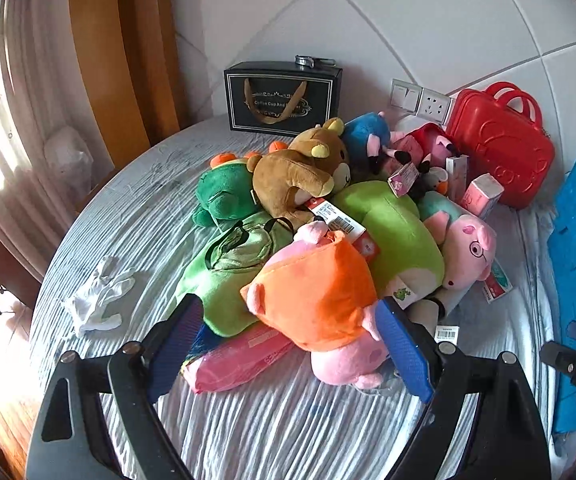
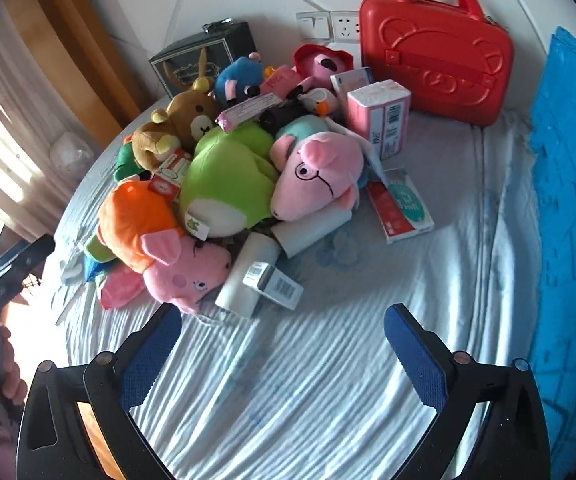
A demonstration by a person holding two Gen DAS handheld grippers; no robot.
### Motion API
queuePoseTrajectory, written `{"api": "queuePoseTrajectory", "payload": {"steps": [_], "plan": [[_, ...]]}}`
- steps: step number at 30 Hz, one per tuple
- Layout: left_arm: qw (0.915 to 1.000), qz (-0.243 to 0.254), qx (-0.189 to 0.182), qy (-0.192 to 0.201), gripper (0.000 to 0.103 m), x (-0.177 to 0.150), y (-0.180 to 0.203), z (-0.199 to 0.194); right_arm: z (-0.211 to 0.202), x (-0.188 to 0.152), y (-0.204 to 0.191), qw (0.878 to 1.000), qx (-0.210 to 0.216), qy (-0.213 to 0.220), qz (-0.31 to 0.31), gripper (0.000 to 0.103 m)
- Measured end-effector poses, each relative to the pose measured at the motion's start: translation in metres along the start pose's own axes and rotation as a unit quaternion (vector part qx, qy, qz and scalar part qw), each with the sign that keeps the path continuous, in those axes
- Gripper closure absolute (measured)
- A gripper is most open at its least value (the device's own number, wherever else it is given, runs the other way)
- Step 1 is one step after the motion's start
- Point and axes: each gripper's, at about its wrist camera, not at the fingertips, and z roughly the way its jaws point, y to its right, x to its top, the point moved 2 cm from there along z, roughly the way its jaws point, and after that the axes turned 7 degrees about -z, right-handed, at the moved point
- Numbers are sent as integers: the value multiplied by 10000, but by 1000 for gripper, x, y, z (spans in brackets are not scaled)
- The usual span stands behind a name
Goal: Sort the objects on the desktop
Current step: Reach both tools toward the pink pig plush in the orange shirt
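Round table under a striped pale-blue cloth [image 2: 328, 380]: work surface, bare at its near edge.

Red hard-plastic carry case [image 2: 436, 56]: upright against the wall, clear of the heap, a likely sorting container.

Heap of plush toys and small cartons, mid-table, unsorted; orange-dressed pink pig plush [image 1: 312, 300] nearest.

Left gripper [image 1: 292, 348]: jaws apart, flanking the pig without visibly pressing it.

Right gripper [image 2: 283, 348]: jaws apart, empty, over bare cloth.
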Motion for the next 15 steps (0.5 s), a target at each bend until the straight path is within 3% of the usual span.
{"api": "queuePoseTrajectory", "payload": {"steps": [7,10,15], "plan": [[9988,92,-40,-484,15,36,20,84,34,8,-17,9993,-202,-225,-202,0],[9961,354,-125,-803,19,18,16,102,43,7,-24,9994,-175,-286,-69,0],[9944,332,-428,-902,19,-31,-34,78,60,2,-35,9990,-100,-403,161,0]]}}
